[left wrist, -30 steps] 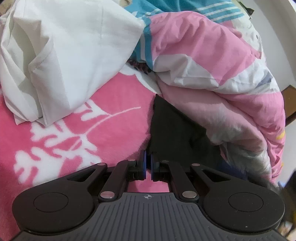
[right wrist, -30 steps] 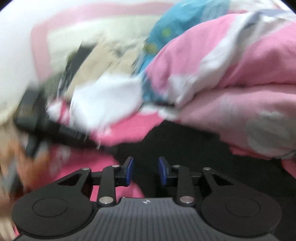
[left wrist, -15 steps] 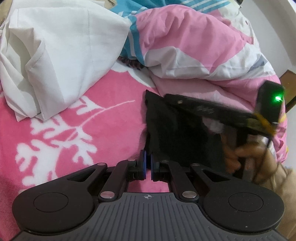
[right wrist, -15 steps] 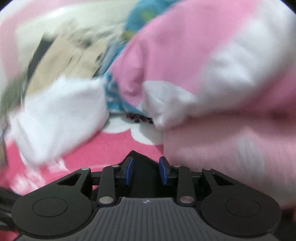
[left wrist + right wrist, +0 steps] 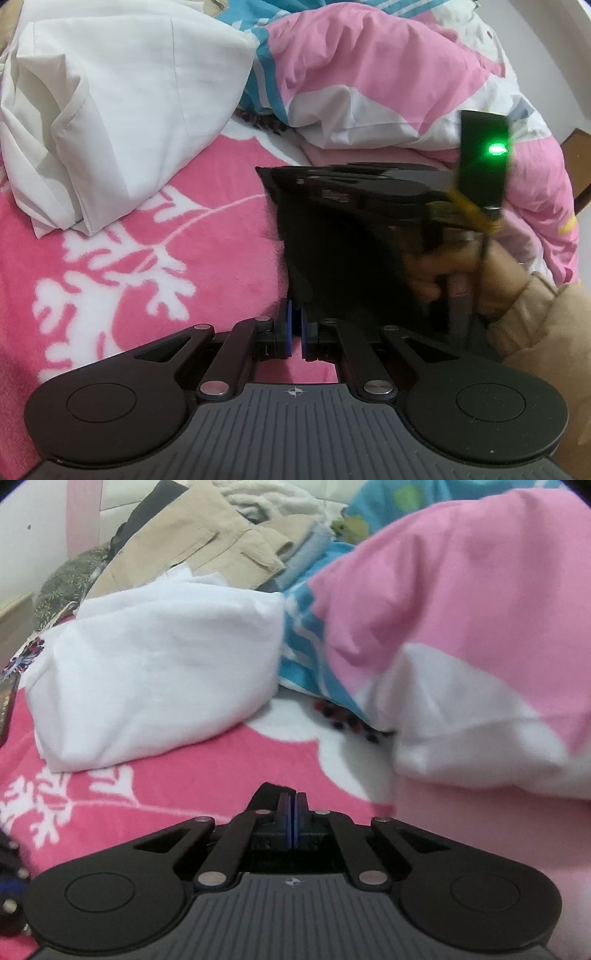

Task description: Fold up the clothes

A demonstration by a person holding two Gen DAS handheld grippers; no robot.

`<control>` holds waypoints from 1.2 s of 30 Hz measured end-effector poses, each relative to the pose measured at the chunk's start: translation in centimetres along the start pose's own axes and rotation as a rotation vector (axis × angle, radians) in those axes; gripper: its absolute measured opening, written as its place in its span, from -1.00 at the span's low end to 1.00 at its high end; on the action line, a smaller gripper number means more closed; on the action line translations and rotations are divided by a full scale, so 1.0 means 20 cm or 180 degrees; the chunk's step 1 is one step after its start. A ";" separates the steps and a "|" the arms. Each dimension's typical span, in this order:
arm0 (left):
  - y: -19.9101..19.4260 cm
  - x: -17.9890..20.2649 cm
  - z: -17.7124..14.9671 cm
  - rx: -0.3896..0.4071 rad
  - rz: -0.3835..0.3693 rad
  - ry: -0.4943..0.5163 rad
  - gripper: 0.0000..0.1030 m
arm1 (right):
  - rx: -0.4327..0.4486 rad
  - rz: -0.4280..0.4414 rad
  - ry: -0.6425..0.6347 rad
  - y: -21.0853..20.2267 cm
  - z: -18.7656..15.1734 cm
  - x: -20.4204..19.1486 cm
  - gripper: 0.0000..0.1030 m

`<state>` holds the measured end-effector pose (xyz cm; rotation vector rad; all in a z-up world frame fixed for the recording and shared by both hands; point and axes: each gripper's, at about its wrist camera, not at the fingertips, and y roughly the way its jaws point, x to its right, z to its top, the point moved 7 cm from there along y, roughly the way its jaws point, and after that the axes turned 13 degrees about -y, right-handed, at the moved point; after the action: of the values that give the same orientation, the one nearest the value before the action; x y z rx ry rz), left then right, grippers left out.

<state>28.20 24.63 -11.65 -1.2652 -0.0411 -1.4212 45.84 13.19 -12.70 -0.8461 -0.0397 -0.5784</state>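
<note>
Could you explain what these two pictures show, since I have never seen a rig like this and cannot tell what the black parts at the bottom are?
There is no robot here: a person holds a hand-held gripper in each hand, and each carries a camera looking forward along its jaws. One picture comes from the left gripper, the other from the right gripper; the black shape at the bottom is the tool itself. Both work over a pink blanket on a bed. On it lie a black garment, a white bundle of cloth and a pink and white quilt. Each gripper is shut on an edge of the black garment; the right jaws have just closed on it. The left view also shows the person's right hand holding the other tool.
</note>
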 end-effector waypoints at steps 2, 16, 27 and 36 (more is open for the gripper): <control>0.01 0.00 0.00 -0.0003 0.0007 -0.0004 -0.95 | 0.0070 -0.0068 0.0071 0.02 0.01 0.01 -0.97; -0.03 -0.02 0.02 0.0062 -0.0014 -0.0010 -0.95 | 0.0633 -0.0515 0.1429 -0.82 -0.20 0.41 -0.66; -0.04 -0.02 0.03 0.0102 0.0005 0.0011 -0.95 | -0.0201 -0.0360 0.1722 -0.36 -0.53 0.37 -0.75; -0.05 -0.04 0.02 0.0092 -0.0002 -0.0018 -0.95 | -0.0017 -0.0673 0.2087 -0.46 -0.49 0.42 -0.72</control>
<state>27.63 25.77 -11.37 -1.2454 -0.0658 -1.4129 46.58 -2.50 -10.73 -0.6277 0.4745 -1.0327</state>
